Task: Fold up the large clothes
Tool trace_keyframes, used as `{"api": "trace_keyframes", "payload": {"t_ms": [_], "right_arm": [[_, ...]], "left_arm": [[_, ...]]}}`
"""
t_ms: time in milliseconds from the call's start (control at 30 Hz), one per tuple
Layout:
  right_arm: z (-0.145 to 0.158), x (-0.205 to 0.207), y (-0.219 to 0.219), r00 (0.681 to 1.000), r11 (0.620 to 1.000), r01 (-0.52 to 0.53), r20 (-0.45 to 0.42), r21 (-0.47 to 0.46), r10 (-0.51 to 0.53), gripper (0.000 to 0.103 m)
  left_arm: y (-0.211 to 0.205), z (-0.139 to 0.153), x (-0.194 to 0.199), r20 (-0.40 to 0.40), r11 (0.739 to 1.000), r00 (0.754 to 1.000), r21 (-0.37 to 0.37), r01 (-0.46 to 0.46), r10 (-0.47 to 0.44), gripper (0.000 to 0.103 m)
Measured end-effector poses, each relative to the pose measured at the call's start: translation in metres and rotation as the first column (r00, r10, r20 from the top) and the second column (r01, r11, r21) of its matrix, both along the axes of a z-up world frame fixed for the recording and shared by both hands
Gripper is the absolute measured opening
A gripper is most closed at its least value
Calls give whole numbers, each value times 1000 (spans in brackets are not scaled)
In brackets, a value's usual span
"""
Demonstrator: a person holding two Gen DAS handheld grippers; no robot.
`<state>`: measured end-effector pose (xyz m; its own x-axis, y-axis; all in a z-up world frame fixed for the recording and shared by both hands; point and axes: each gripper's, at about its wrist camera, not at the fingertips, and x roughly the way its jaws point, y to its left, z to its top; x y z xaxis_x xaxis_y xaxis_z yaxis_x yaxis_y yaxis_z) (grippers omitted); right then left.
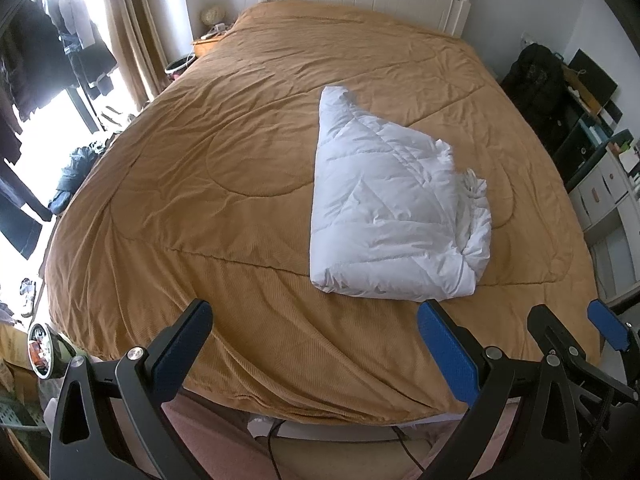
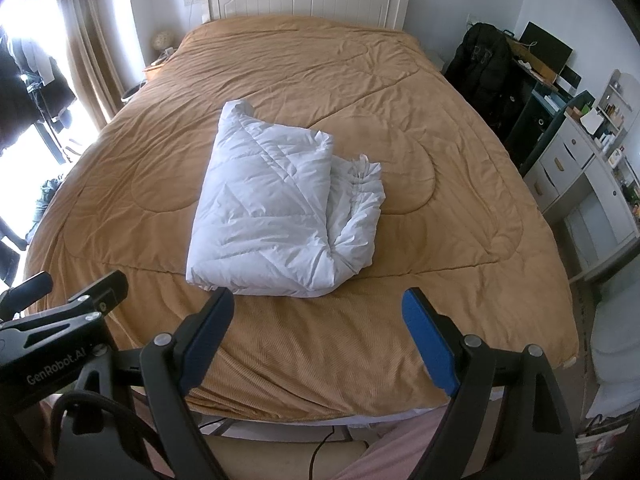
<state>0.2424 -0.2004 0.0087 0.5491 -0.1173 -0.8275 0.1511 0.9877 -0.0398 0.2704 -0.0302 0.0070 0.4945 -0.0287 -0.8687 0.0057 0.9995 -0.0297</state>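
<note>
Grippers level, fingers spread, before folded white quilt.

Daylight from the blown-out window behind tan curtains at left, soft even light across the mustard quilted bedspread, faint shadows in the folded white padded garment, strong fisheye bending, dark vignetted corners, sharp centre focus
</note>
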Motion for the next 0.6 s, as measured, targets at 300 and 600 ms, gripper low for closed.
{"api": "trace_keyframes", "payload": {"t_ms": [300, 600], "right_arm": [[5, 1, -1, 1000, 1000, -6, 27, 2, 6, 86], [6, 2, 0, 999, 1000, -4, 47, 5, 4, 86]], "left_arm": [[-2, 4, -1, 32, 1000, 999, 5, -4, 4, 102], [-2, 2, -2, 60, 1000, 998, 0, -10, 10, 102]]}}
